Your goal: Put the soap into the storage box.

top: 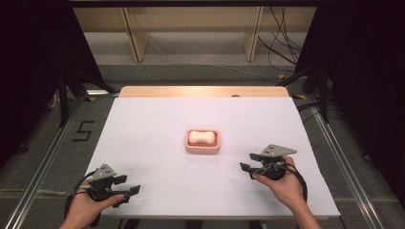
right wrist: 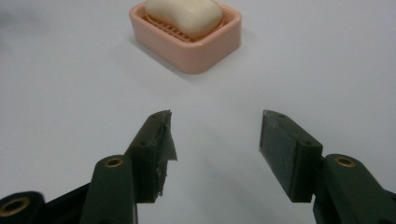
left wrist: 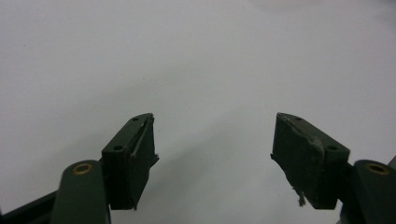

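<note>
Both grippers rest near the bottom of the high view: left gripper [top: 128,185] at lower left, right gripper [top: 248,161] at lower right, each with jaws spread apart and empty. Soap bar [top: 201,137] lies in pink soap dish [top: 203,149] at centre of white table [top: 153,124].

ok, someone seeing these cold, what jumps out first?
The pink soap dish in the middle of the white table, with a pale bar of soap lying in it; nothing else sits on the sheet. Next, the two hand-held grippers at the near edge: the left gripper at the near left corner and the right gripper nearer the dish, both with jaws spread and holding nothing. The right gripper view looks straight at the dish.
</note>
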Available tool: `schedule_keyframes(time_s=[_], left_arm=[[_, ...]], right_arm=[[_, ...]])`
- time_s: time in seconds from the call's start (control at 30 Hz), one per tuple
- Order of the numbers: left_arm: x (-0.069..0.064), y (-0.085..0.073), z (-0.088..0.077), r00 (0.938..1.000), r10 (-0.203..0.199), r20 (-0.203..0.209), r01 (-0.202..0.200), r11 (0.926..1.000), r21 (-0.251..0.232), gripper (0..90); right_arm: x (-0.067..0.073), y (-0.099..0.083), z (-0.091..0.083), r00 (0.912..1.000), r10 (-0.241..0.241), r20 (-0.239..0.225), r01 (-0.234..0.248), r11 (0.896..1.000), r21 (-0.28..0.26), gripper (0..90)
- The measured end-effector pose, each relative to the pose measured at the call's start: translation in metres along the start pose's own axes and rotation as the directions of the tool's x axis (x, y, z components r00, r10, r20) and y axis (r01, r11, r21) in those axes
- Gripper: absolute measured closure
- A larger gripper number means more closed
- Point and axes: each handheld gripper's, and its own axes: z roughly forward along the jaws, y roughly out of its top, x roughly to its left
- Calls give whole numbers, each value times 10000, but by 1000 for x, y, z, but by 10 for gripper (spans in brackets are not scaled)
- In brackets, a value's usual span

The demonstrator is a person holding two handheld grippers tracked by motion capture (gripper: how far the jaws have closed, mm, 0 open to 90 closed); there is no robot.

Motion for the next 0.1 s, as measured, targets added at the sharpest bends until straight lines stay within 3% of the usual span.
schedule_keyframes(time_s=[0.07, 0.1], left_arm=[[0, 0, 0, 10000, 20, -8, -20, 10000, -51, 296], [0, 0, 0, 10000, 20, -8, -20, 10000, -51, 297]], right_arm=[[2, -3, -2, 9995, 299, 108, -299, 9996, -5, 443], [1, -4, -4, 9996, 220, 176, -219, 9998, -26, 444]])
